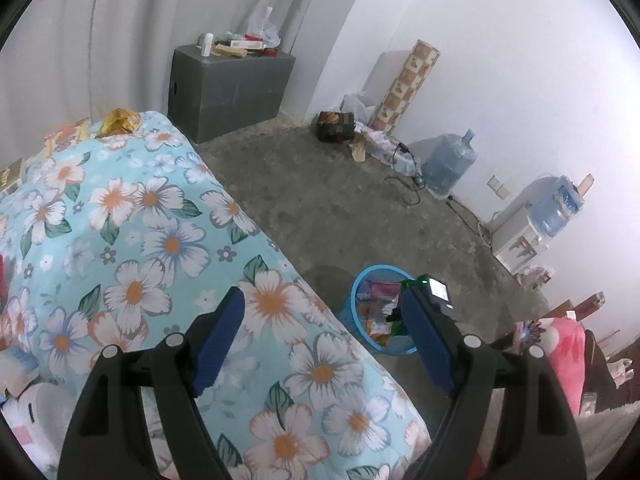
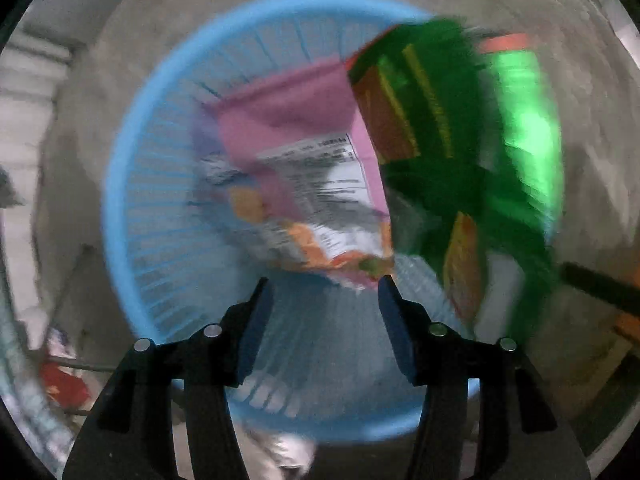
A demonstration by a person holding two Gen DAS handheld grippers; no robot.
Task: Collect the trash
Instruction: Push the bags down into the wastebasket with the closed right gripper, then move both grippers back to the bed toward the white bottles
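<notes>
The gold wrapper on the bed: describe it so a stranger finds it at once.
Start at the bed with the blue floral blanket. Follow it to its far corner, nearest the grey cabinet. The gold wrapper lies there, crinkled and shiny, unlike the flat printed boxes beside it.

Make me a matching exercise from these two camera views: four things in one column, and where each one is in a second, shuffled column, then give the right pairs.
Things
1. blue basket
2. gold wrapper
3. green packet
4. pink wrapper

Places
A. on the far end of the flowered bedcover
B. inside the basket, printed label up
C. on the concrete floor beside the bed
D. over the basket's rim, clear of the right gripper

Pairs: 1-C, 2-A, 3-D, 4-B
</notes>
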